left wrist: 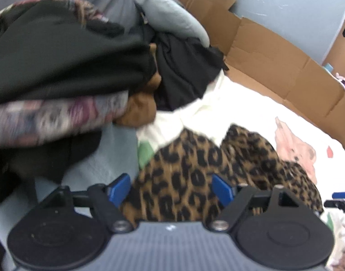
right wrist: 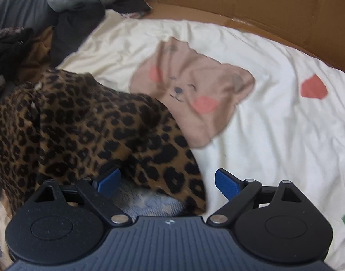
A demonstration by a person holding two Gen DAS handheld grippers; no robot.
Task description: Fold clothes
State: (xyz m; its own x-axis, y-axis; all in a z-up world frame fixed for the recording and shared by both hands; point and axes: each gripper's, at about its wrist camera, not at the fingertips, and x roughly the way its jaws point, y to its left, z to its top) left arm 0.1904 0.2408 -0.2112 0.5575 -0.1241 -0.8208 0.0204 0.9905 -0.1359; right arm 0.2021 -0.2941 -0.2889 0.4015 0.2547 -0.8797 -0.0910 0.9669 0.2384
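A leopard-print garment (left wrist: 195,176) (right wrist: 82,122) lies crumpled on a cream bedsheet (right wrist: 274,124) printed with a bear face. My left gripper (left wrist: 171,188) hovers over its near part, jaws wide apart, the blue pads (left wrist: 119,188) not pressing the cloth. My right gripper (right wrist: 168,184) is open over the garment's right edge, where the lining shows; its left pad (right wrist: 108,181) lies against the fabric and the right pad stands over the sheet. Nothing is gripped.
A heap of other clothes (left wrist: 66,67) rises at the left: dark, patterned, brown and grey pieces. Flattened cardboard (left wrist: 274,63) (right wrist: 251,0) lines the far side of the bed. The other gripper's blue tip (left wrist: 341,195) shows at the right edge.
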